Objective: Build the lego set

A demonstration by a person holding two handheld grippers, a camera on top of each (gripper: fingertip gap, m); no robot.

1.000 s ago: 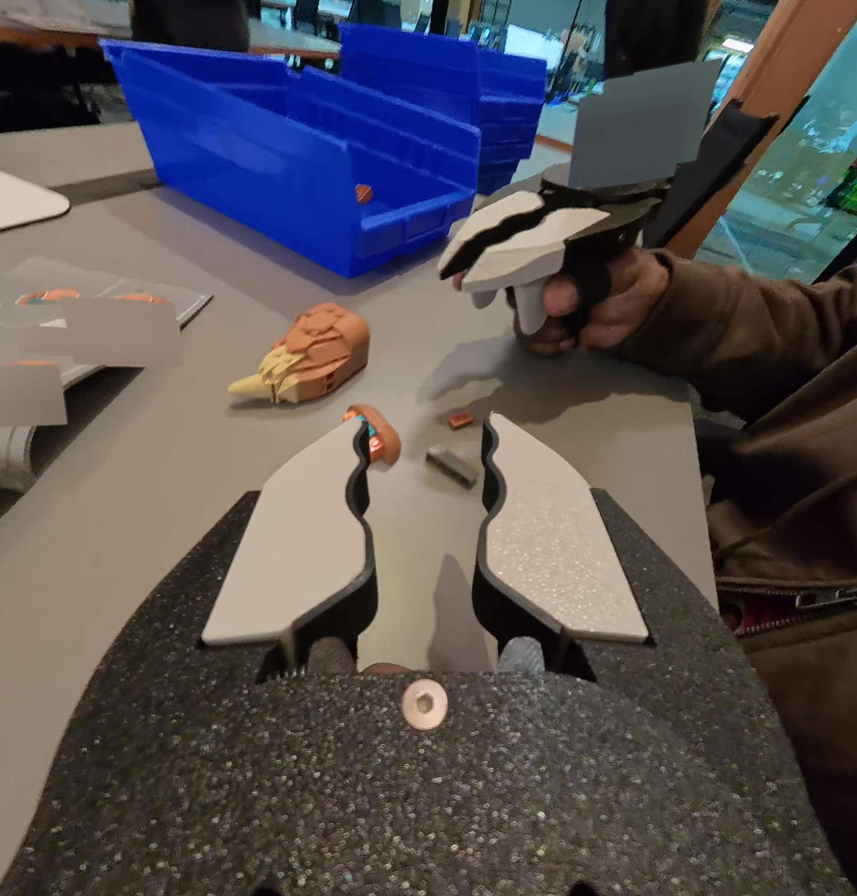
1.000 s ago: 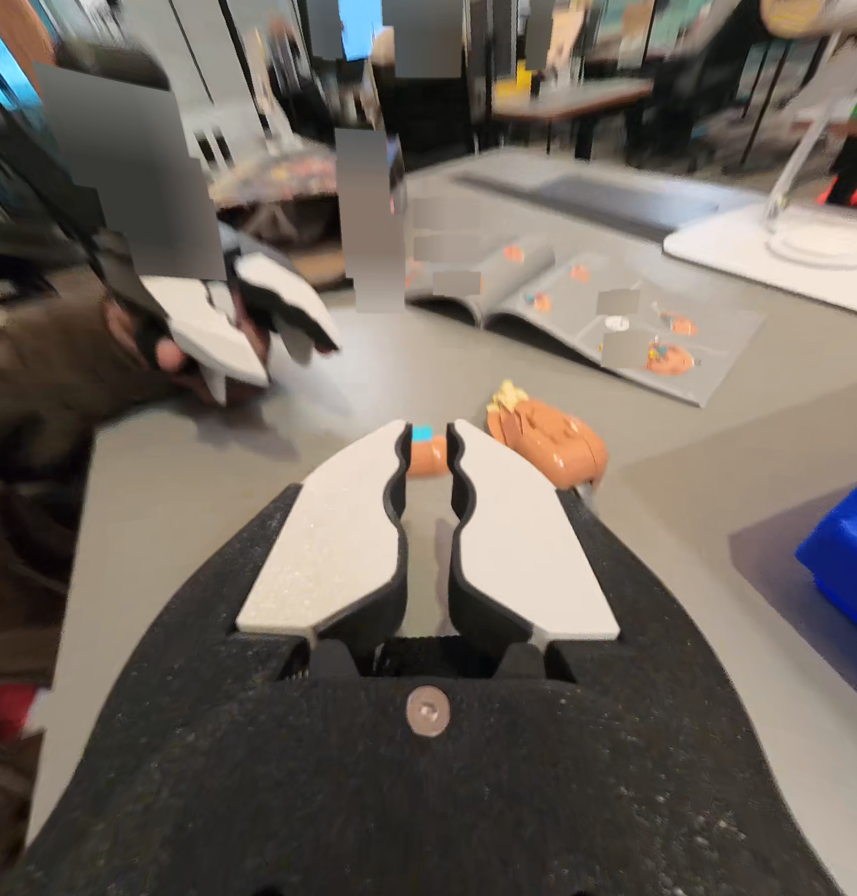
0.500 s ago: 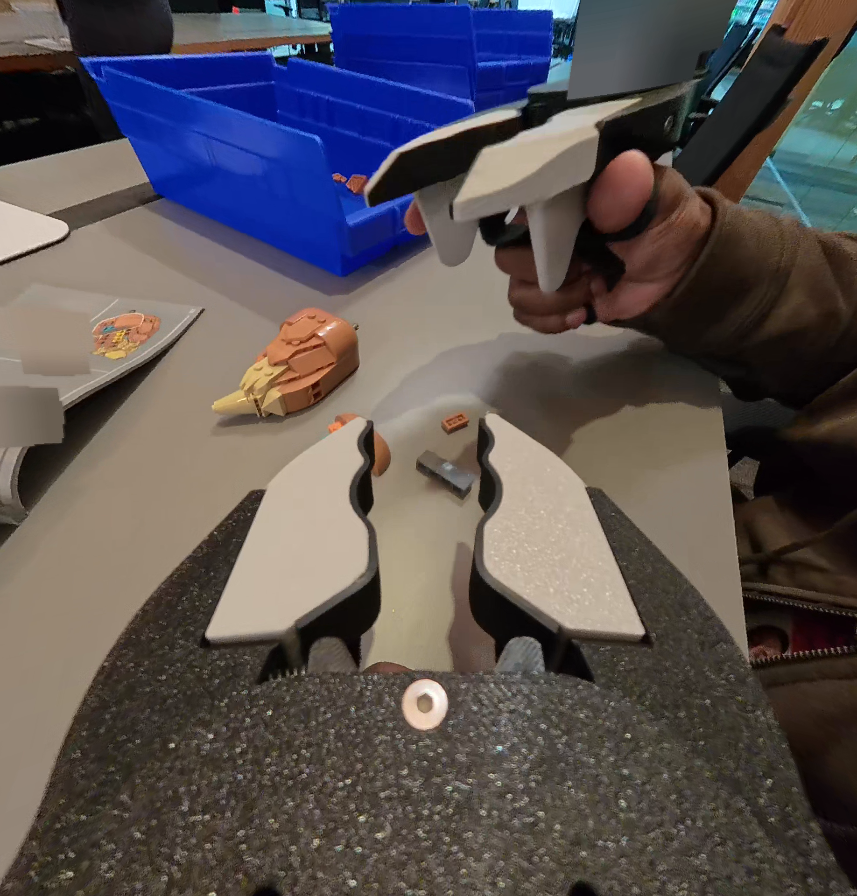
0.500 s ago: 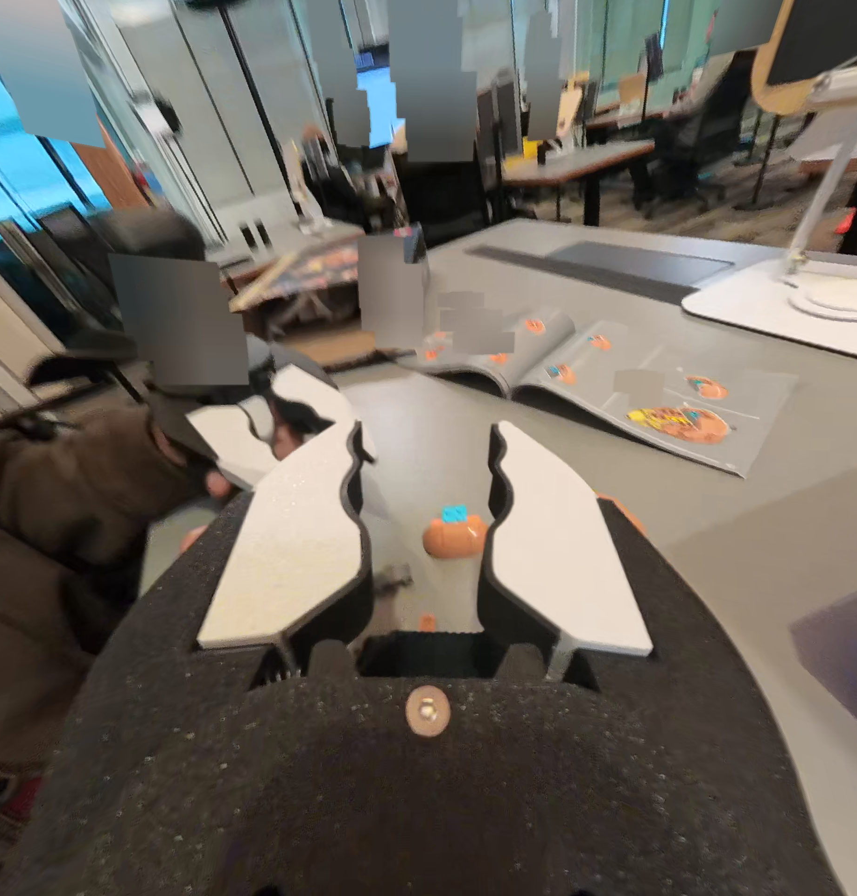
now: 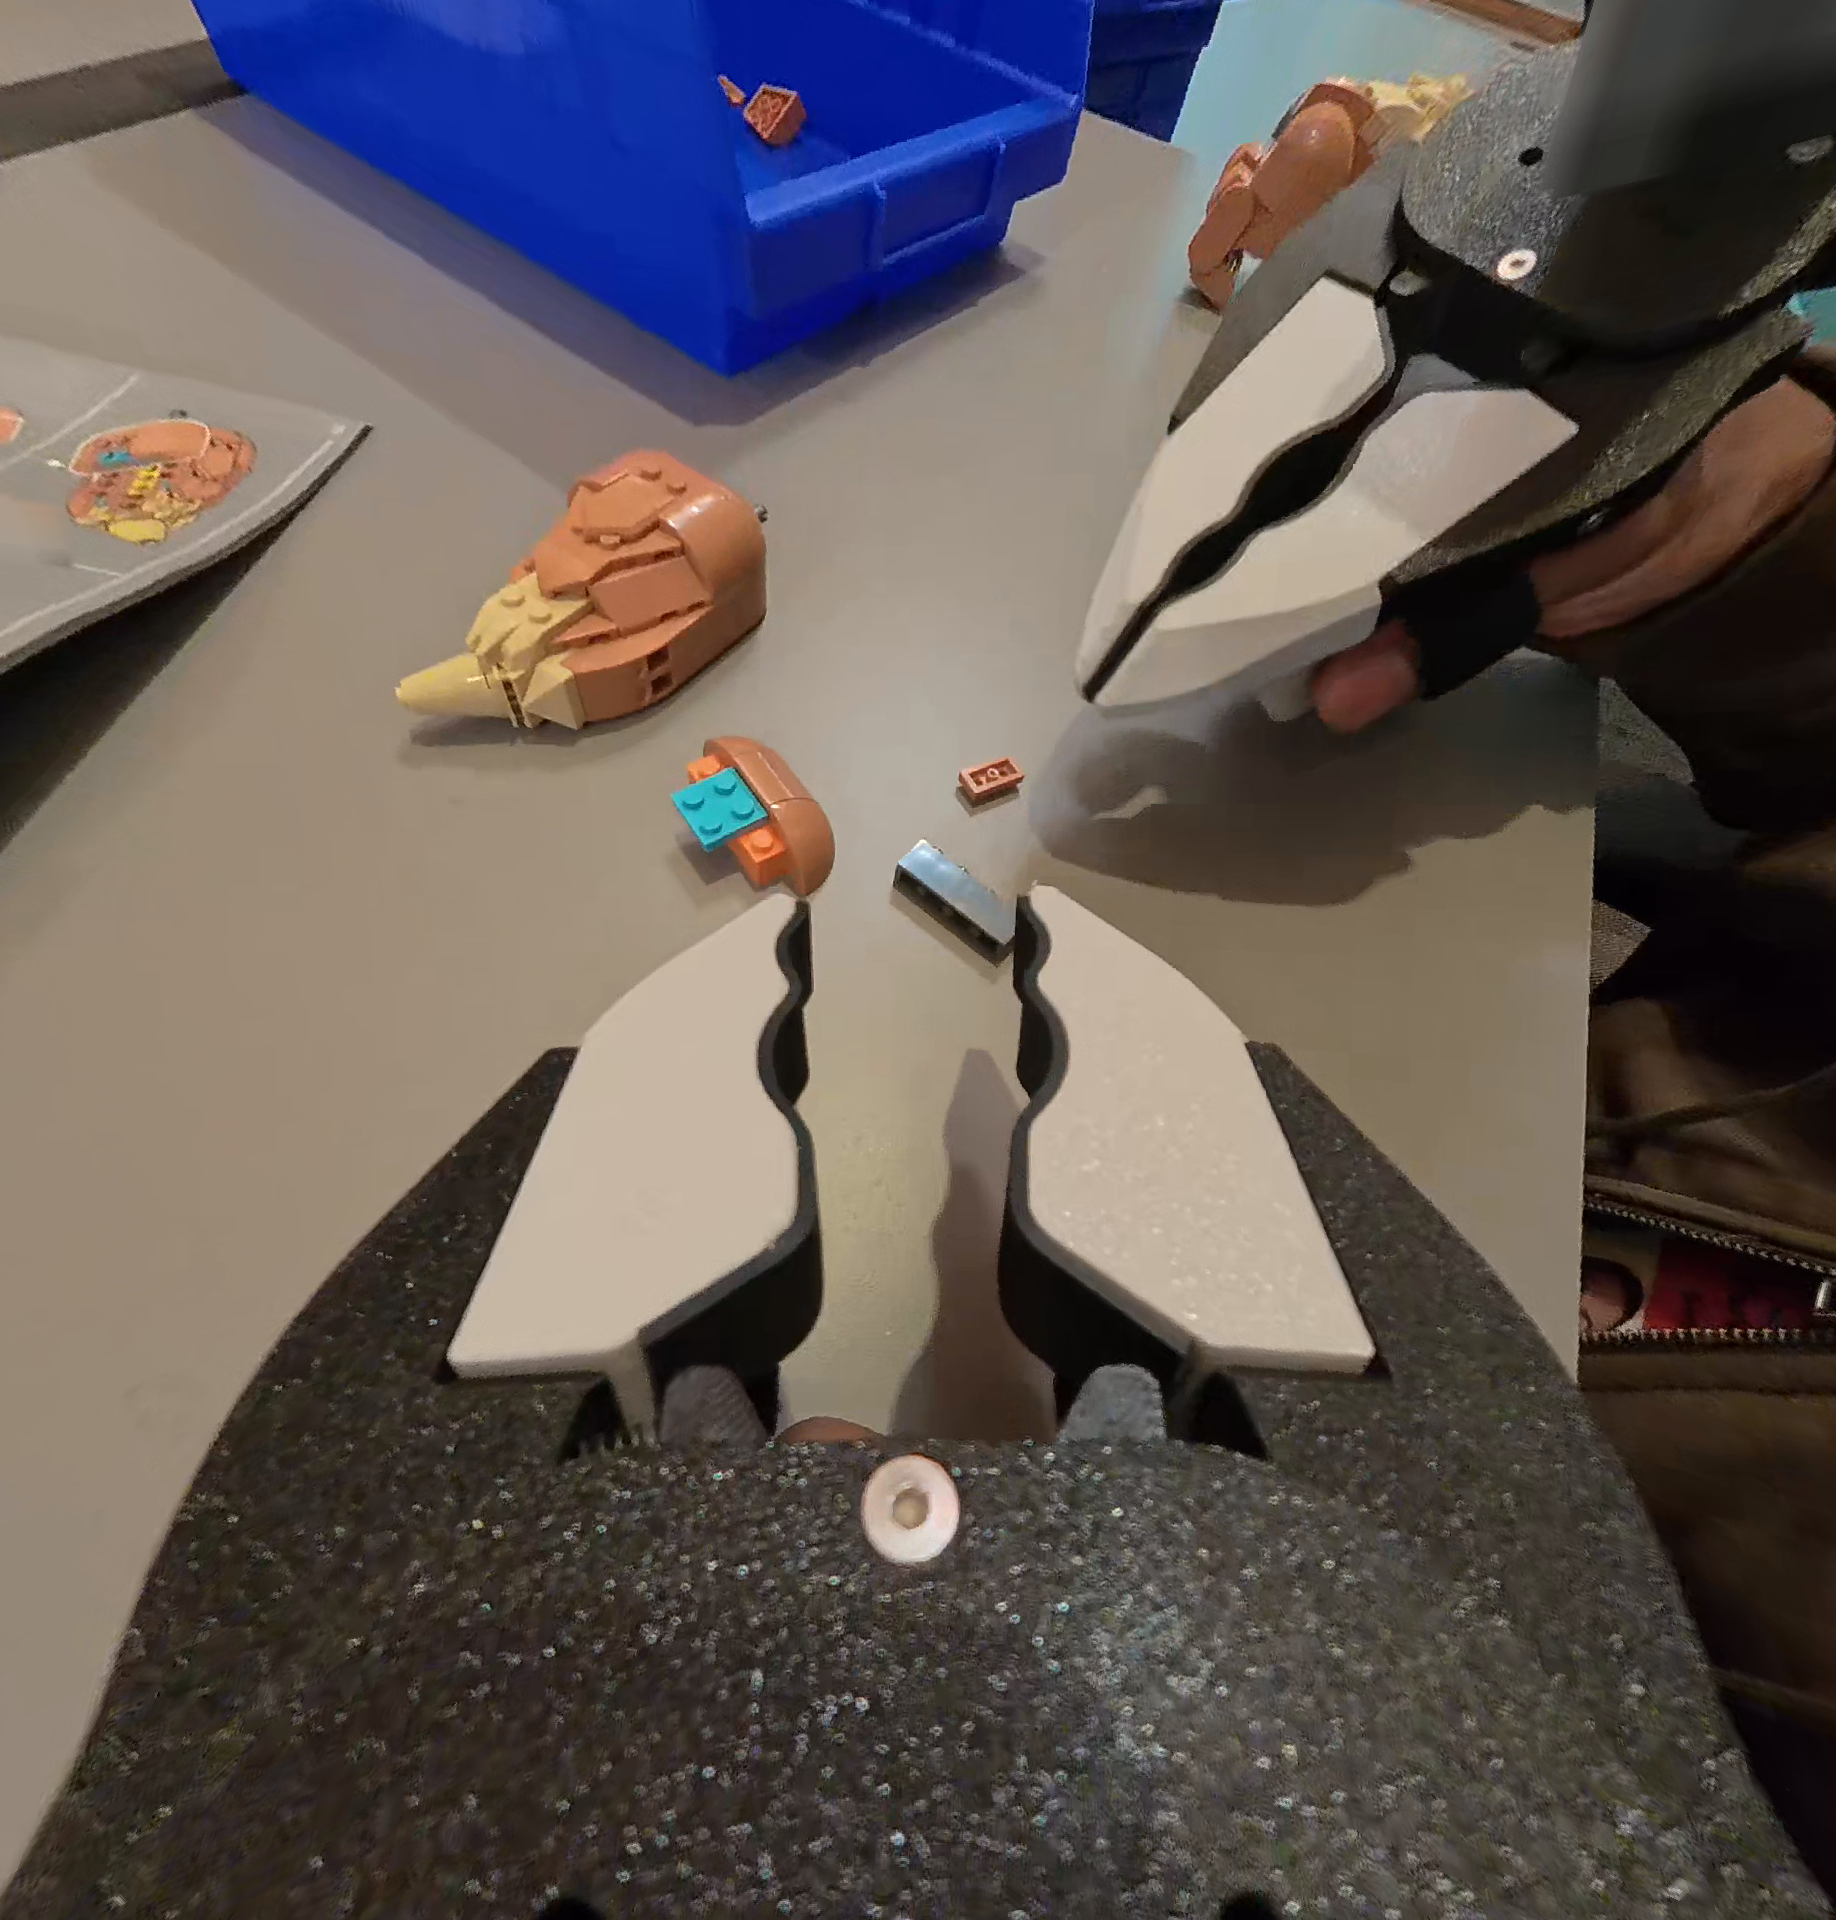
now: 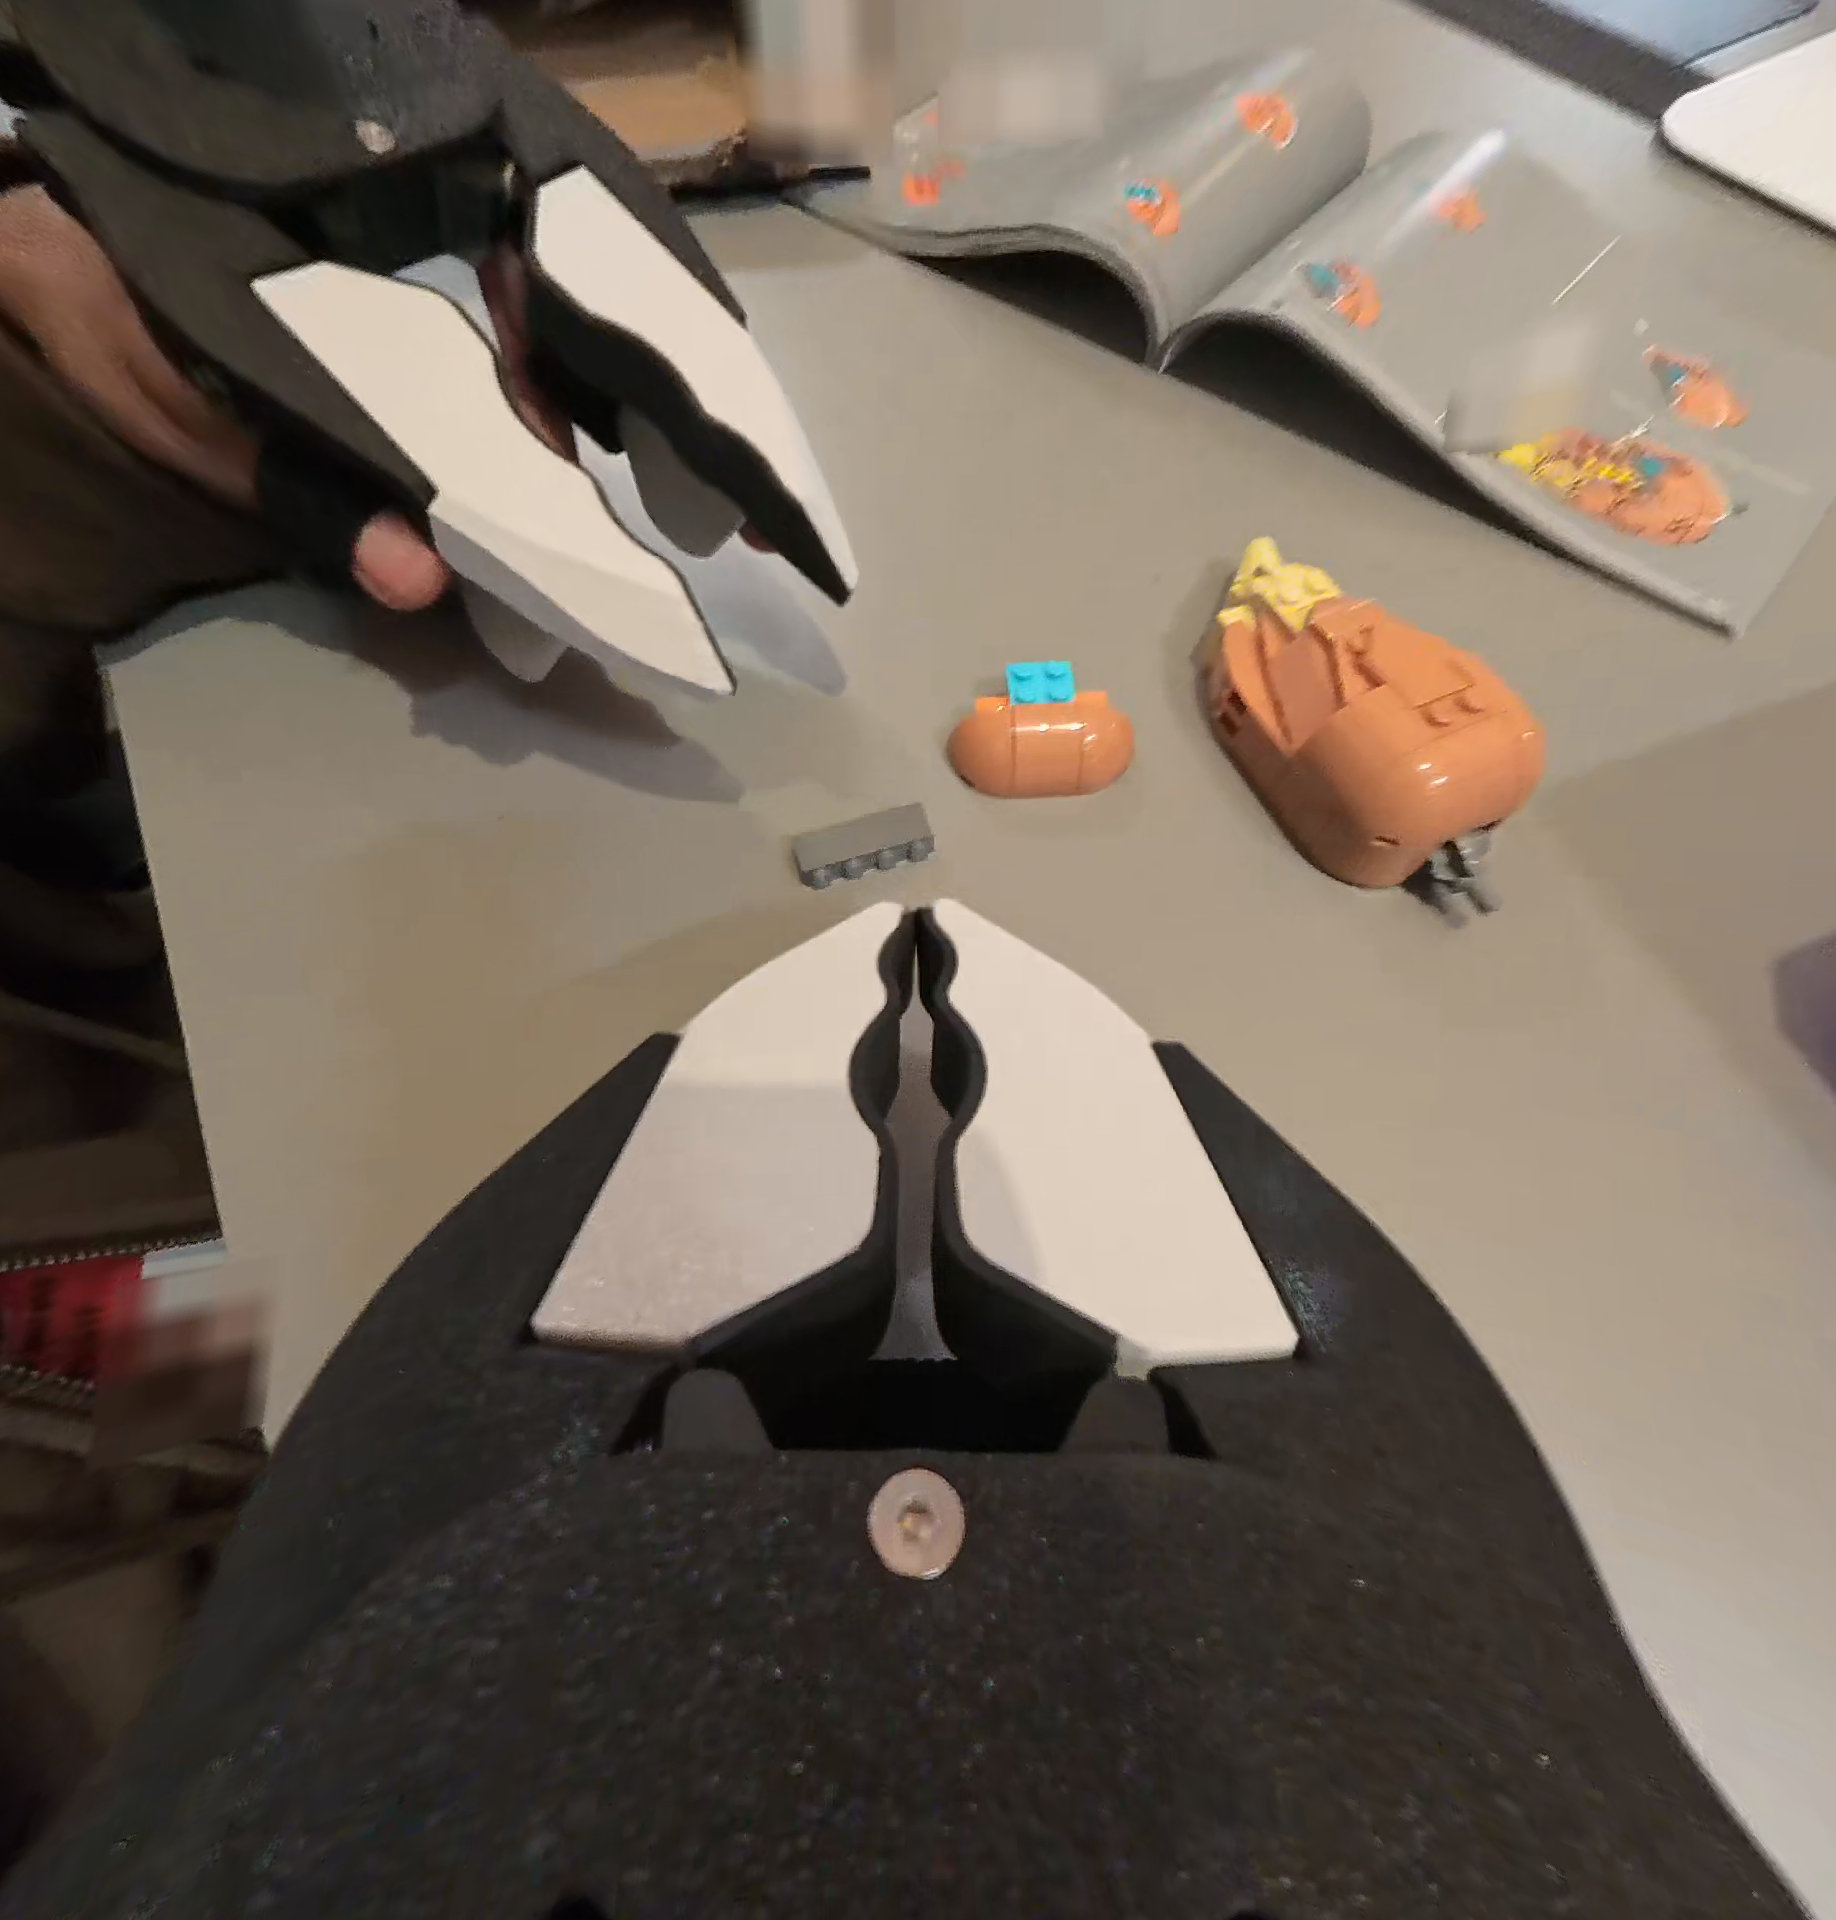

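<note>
My left gripper (image 5: 912, 902) is open and empty, low over the grey table. A dark grey brick (image 5: 953, 900) lies just beyond its right fingertip. A small brown rounded piece with a teal plate (image 5: 756, 812) lies ahead to the left. A tiny brown plate (image 5: 992, 777) lies beyond. My right gripper (image 6: 919, 914) is shut with nothing visible between its fingers. In the left wrist view it (image 5: 1093, 688) points down near the tiny plate. The grey brick (image 6: 864, 847) and the small piece (image 6: 1039, 736) lie just ahead of it. The left gripper (image 6: 781, 636) hovers at the left.
A larger brown and tan assembly (image 5: 602, 603) (image 6: 1371, 748) lies farther out. A blue bin (image 5: 685, 156) holds loose brown bricks (image 5: 774, 109). An open instruction booklet (image 5: 114, 499) (image 6: 1413, 312) lies on the table. Another brown assembly (image 5: 1298, 166) shows behind the right gripper. The table edge runs along the person's jacket. The grippers' ends are close to 7 cm from one another. It is some 4 cm from my right tips to the tiny brown plate (image 5: 992, 777). The left tips stand about 5 cm off the small piece (image 6: 1039, 736). Look for it in the left wrist view (image 5: 776, 785) too.
My right gripper has come down from high above the table to near the tiny plate, and it has shut. My left gripper has tilted down slightly and stays open.
</note>
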